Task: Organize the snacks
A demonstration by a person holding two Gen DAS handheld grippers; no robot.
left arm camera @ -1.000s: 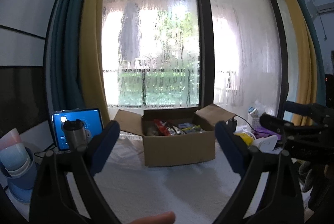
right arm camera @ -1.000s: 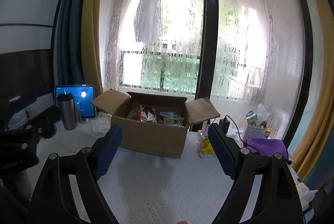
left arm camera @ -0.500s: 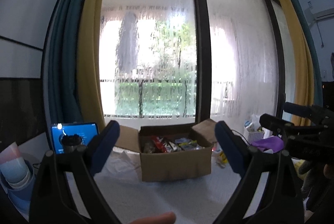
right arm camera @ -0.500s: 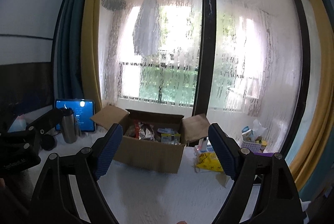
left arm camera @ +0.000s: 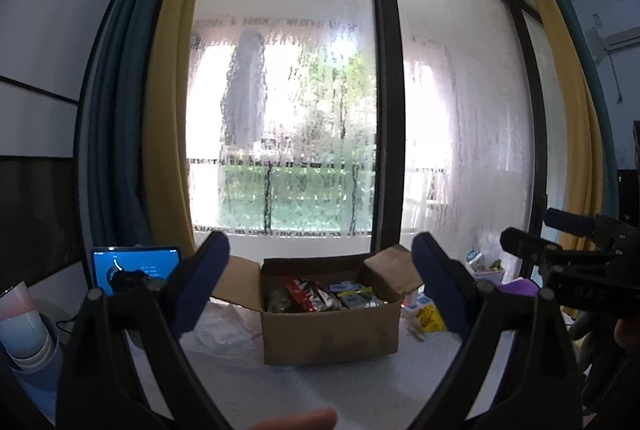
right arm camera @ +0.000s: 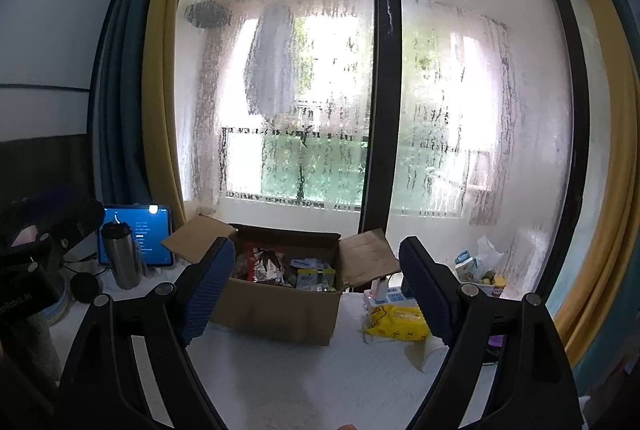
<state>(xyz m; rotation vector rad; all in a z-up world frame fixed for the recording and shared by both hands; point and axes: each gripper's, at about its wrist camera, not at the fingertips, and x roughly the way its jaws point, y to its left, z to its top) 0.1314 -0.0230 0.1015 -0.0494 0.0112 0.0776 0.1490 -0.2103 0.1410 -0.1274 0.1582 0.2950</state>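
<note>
The box [left arm camera: 330, 318] sits low in the centre of both views on the white worktop [left arm camera: 320, 386], flaps spread, with snacks [left arm camera: 320, 296] packed inside: a red wrapper at left, pale and yellow packs at right. A yellow pack [right arm camera: 396, 318] lies outside, just right of the box.

The left claw [left arm camera: 320, 290] is wide and holds nothing; the right claw [right arm camera: 316, 292] is likewise wide and empty. Both hang above the worktop, short of the box.

Snacks in the box with both claws back would fit either a sort about to go on or one already finished, so the pictures do not settle a next move. Any reach should come down from above, clear of the side flaps, with the free claw steadying the cardboard wall.

Against half a second ago, the box sits lower and smaller in the left view and more window shows above it; both claws keep their spread.
</note>
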